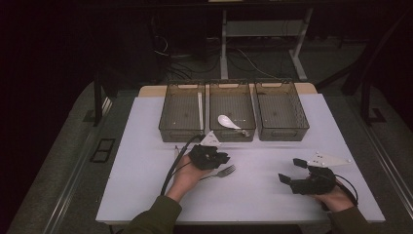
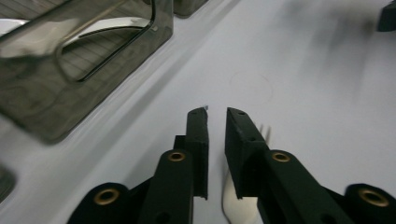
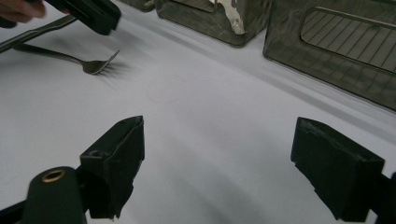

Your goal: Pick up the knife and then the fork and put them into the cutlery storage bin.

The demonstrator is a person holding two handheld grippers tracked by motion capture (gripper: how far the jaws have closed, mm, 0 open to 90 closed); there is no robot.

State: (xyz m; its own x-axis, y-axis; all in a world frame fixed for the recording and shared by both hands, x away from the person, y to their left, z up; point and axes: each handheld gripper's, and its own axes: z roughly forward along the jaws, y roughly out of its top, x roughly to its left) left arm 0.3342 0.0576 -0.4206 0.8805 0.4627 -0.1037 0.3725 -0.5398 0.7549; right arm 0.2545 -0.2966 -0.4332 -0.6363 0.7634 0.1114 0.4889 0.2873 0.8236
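Observation:
A metal fork (image 1: pixel 225 171) lies on the white table, tines pointing right. My left gripper (image 1: pixel 225 158) hovers just over its handle. In the left gripper view the jaws (image 2: pixel 217 112) stand a narrow gap apart with bare table between them, and the fork (image 2: pixel 231 196) lies below, beside the right jaw, not pinched. The right gripper view shows the fork (image 3: pixel 91 65) flat on the table under the left gripper (image 3: pixel 100 16). My right gripper (image 1: pixel 291 170) rests near the front right of the table, its jaws (image 3: pixel 219 154) wide apart and empty.
Three grey mesh bins stand in a row at the back: left (image 1: pixel 181 134), middle (image 1: pixel 233 135), right (image 1: pixel 282 132). A white spoon (image 1: pixel 228 122) lies in the middle bin and a thin white stick (image 1: pixel 199 109) in the left one. The table (image 1: pixel 146 185) ends near my forearms.

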